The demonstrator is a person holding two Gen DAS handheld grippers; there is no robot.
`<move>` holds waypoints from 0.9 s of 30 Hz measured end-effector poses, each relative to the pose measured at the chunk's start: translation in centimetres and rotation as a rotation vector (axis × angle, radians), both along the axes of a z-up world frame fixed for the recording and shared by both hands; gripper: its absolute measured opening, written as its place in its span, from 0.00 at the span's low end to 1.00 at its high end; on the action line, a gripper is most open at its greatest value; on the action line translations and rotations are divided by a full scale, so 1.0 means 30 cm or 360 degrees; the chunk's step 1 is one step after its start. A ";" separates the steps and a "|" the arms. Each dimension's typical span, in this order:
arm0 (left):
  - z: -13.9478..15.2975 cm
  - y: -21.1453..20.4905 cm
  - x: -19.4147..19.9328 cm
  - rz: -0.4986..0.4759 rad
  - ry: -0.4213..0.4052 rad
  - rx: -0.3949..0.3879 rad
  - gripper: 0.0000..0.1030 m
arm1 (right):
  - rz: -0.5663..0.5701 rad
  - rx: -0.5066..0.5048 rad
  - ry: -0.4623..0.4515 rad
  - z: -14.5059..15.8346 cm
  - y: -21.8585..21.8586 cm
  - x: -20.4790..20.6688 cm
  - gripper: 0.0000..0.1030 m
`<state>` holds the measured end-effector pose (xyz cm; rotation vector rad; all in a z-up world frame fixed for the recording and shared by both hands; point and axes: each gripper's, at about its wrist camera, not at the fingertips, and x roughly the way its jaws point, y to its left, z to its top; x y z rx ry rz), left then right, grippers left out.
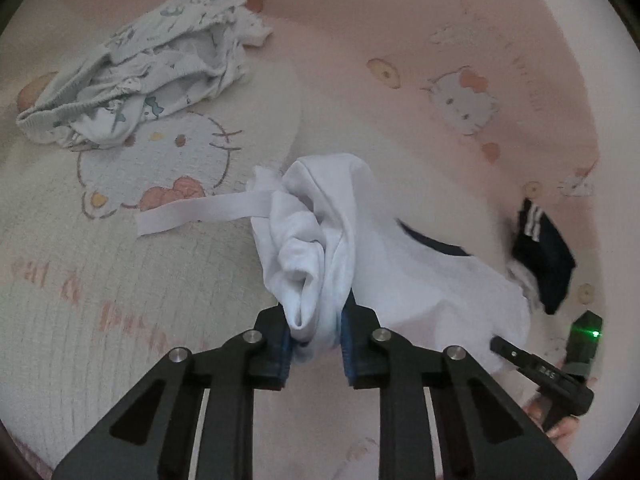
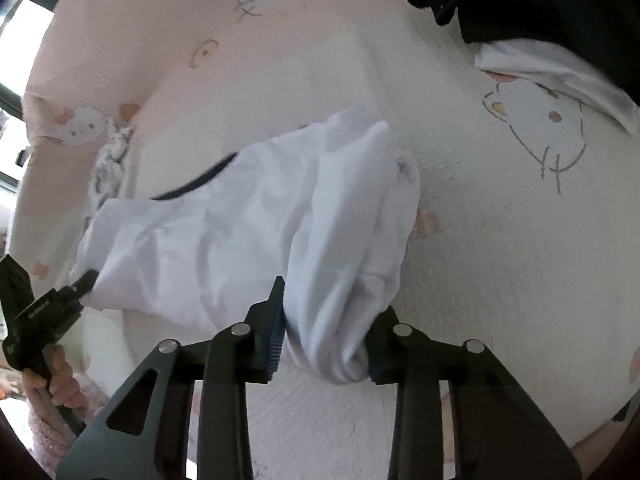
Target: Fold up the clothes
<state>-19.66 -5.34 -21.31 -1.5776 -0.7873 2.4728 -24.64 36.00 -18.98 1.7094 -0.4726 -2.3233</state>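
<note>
Nearest the left wrist camera, I see my left gripper (image 1: 316, 334) with its blue-padded jaws nearly together, pinching a bunched fold of a white garment (image 1: 320, 248). From the right wrist camera, my right gripper (image 2: 326, 340) is likewise clamped on another bunch of the same white garment (image 2: 248, 224), jaws narrowly apart around the thick cloth. The garment stretches between the two grippers, lifted just off a pink cartoon-cat bedsheet (image 1: 400, 60), with a dark trim line along one edge and a white strap trailing onto the sheet. Farther right in the left view lies a dark garment with white stripes (image 1: 540, 248). Farthest away, at the upper left, sits a crumpled pale printed garment (image 1: 140, 76).
</note>
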 end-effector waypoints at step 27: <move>0.159 0.214 0.280 -0.0383 0.0276 -0.0415 0.43 | 0.0199 0.0392 0.0392 0.151 -0.178 0.342 0.47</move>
